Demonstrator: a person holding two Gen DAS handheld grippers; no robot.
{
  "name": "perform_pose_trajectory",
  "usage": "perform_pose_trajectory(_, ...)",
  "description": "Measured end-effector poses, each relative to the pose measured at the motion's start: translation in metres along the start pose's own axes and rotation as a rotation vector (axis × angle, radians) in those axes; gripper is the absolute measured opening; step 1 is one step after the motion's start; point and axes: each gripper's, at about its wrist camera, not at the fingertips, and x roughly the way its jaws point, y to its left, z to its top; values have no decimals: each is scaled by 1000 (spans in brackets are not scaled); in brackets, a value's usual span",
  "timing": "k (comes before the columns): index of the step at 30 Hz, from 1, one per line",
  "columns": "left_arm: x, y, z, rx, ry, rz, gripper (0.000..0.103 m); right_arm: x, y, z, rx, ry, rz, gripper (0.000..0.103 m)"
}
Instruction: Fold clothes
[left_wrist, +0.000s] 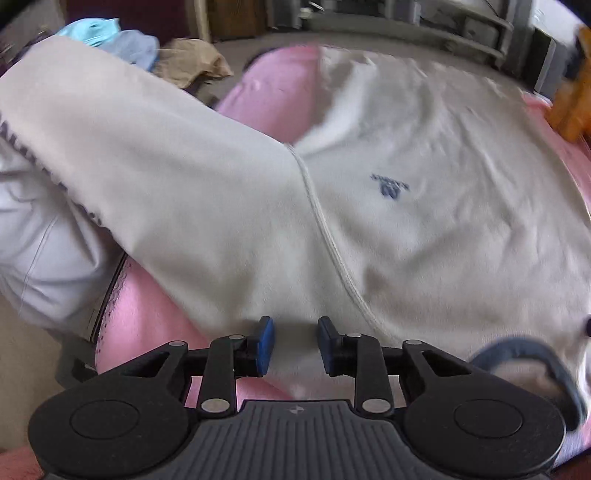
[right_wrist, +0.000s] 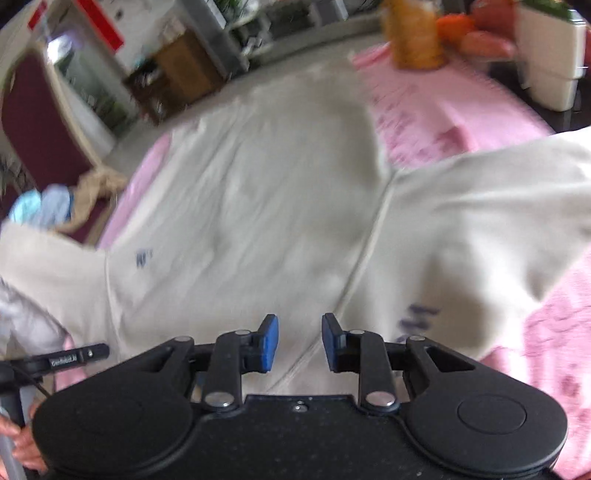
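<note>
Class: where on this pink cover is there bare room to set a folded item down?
Bare pink cover lies between the white sweatshirt and the orange things. Another strip sits past the left sleeve. The middle is covered.

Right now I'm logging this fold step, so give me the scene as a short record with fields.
garment: cream sweatshirt, spread flat, chest logo up
surface: pink cover
left sleeve: angled out past the cover's edge
left tool: open above the shoulder area, nothing held
right tool: open above the other shoulder seam, nothing held
fold: not started
</note>
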Motion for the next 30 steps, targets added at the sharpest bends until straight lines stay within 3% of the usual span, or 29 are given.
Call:
perform_pose_trajectory(4,-8,14,-11,25,57,-51,27,-3,16,-13,-108,47,-25,36)
perform_pose_trajectory(7,-24,14,-27,92,65,-31,32,-18,15,-30,-135,98,-51,37)
perform_pose_trajectory(10,-38,19,-39,94,26,-22,28,-36,2,-46,-66,99,-50,49)
perform_pose_trajectory(13,-53,23,-39,45,-64,-98,28,-56,-8,-49,4,33,-5,49)
perform_pose_trajectory(15,-60,21,-35,28,-122,-135,28,-63,-12,-46,33,-41,34,45)
perform_pose_trajectory(17,-53,9,-29,31,-127,-152,28,-61,-9,-43,32,-89,52,15)
perform_pose_trajectory(24,-33,-28,-19,16,-73,-185,29,-35,12,-32,41,-105,109,14)
perform_pose_trajectory(27,-14,-35,-21,15,21,-175,31,-21,21,-30,36,-67,106,15)
perform_pose_trajectory(30,-19,-37,-27,65,19,-170,31,-10,27,-36,9,-6,81,18)
